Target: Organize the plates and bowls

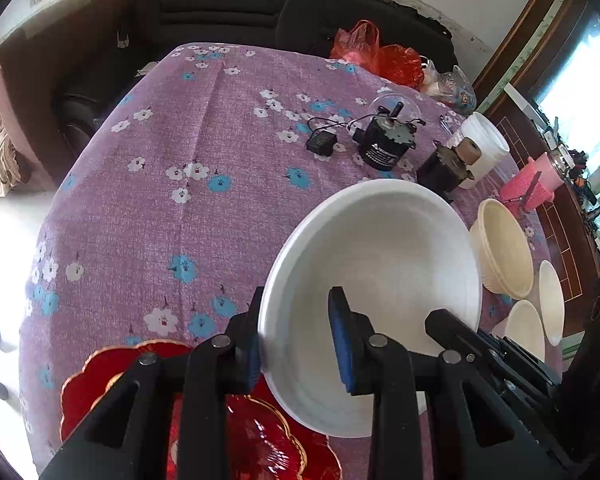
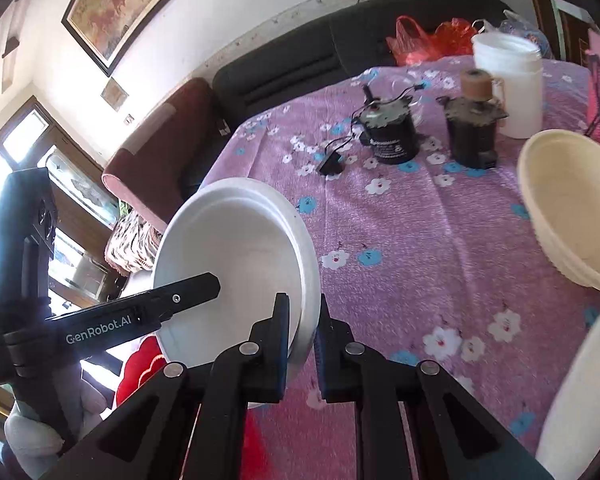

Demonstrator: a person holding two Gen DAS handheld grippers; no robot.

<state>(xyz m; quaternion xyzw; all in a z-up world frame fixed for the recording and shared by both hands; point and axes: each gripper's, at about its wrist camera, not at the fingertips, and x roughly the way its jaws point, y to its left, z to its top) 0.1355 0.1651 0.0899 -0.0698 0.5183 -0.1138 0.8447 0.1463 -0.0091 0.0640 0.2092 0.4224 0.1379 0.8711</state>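
My desk (image 1: 148, 208) wears a purple cloth with white and blue flowers. Red scalloped plates (image 1: 260, 440) lie at the lower left of my left wrist view. At the upper right sit two black motors (image 1: 384, 144), a small black adapter (image 1: 321, 143) on a wire, a white jar (image 1: 485, 148) and red plastic bags (image 1: 374, 54). Cream bowls (image 1: 504, 252) rest on the cloth along the right edge.
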